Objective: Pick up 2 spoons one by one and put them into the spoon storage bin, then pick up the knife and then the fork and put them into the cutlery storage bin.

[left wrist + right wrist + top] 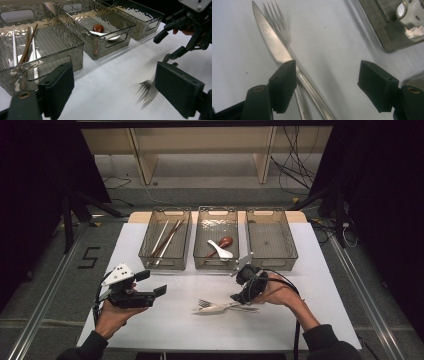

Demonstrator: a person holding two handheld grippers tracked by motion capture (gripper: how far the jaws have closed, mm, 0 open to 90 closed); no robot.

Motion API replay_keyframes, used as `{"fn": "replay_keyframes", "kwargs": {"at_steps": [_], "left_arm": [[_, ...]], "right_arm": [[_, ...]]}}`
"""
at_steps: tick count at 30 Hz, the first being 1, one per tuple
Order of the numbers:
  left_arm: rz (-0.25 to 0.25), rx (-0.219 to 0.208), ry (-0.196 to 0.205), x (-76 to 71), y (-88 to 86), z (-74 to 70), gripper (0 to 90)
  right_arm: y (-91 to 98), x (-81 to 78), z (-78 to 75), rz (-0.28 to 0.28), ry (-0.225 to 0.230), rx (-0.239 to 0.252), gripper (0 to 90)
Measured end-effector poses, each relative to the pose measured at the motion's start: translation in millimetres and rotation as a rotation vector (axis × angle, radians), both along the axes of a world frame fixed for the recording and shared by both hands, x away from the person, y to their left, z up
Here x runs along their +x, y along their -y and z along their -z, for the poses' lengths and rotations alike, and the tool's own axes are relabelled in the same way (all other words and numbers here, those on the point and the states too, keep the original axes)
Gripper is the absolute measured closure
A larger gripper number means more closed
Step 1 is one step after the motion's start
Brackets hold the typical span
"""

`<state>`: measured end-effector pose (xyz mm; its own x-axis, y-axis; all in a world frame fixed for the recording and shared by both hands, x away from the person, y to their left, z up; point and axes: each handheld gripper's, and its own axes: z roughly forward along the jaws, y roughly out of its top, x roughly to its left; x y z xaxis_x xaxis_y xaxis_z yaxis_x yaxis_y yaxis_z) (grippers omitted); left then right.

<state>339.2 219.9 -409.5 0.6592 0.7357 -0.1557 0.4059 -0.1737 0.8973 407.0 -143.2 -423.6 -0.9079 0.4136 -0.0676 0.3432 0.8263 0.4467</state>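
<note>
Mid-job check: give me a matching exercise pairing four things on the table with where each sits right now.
Things:
1. chopsticks
2. spoons
3. knife and fork
4. right tongs

Places:
A. middle bin
B. on the white tabletop, outside the bins
C. left bin
D. open over the cutlery handles

Pairs: 1-C, 2-A, 3-B, 4-D

The knife (pixel 270 41) and fork (pixel 279 26) look like brushed metal, dull silver with a soft sheen. The counter (pixel 310 285) is matt white and smooth. The three bins (pixel 272 237) are smoky clear plastic, rippled and glossy. At upper left of the high view lie wooden chopsticks (pixel 167 240) (brown, matt). The spoon (pixel 224 241) is glossy brown. Claw pads (pixel 284 83) are matt black.
</note>
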Motion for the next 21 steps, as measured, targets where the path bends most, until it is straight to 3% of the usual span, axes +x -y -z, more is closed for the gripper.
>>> {"fn": "replay_keyframes", "kwargs": {"at_steps": [10, 21], "left_arm": [[-0.003, -0.003, 0.002, -0.8, -0.8, 0.1, 15.8], [-0.007, 0.002, 0.001, -0.7, -1.1, -0.4, 15.8]], "right_arm": [[-0.4, 2.6, 6.5, -0.006, -0.017, -0.042, 30.9], [3.9, 4.8, 15.0, -0.008, -0.073, -0.073, 39.0]]}}
